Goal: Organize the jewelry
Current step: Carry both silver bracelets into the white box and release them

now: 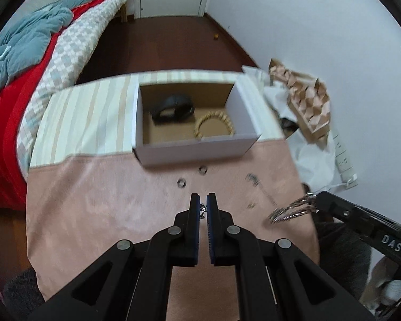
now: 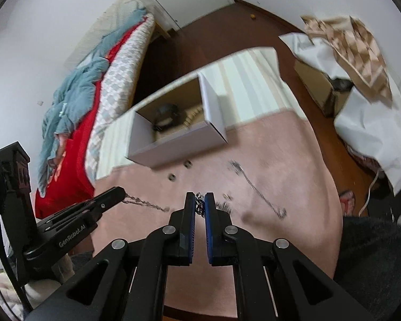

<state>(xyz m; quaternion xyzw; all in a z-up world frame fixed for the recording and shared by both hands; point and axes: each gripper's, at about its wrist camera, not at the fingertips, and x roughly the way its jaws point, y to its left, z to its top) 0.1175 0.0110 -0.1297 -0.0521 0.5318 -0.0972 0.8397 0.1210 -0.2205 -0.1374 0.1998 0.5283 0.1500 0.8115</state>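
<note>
My left gripper (image 1: 203,200) is shut on one end of a silver chain (image 1: 202,211); it shows from the side in the right wrist view (image 2: 120,191). My right gripper (image 2: 199,199) is shut on the chain's other end (image 2: 199,206); it shows in the left wrist view (image 1: 311,199) with the chain (image 1: 288,211) hanging from it. Both are above the pink cloth (image 1: 107,200). An open white box (image 1: 195,147) ahead holds a black band (image 1: 173,107) and a gold beaded bracelet (image 1: 214,124). Two small rings (image 1: 181,183) (image 1: 202,169) and another chain (image 1: 259,187) lie on the cloth.
A bed with red and blue-grey bedding (image 1: 26,61) runs along the left. White cloth and a patterned paper bag (image 1: 307,101) are piled on the right by the wall. Brown floor (image 1: 173,42) lies beyond the table.
</note>
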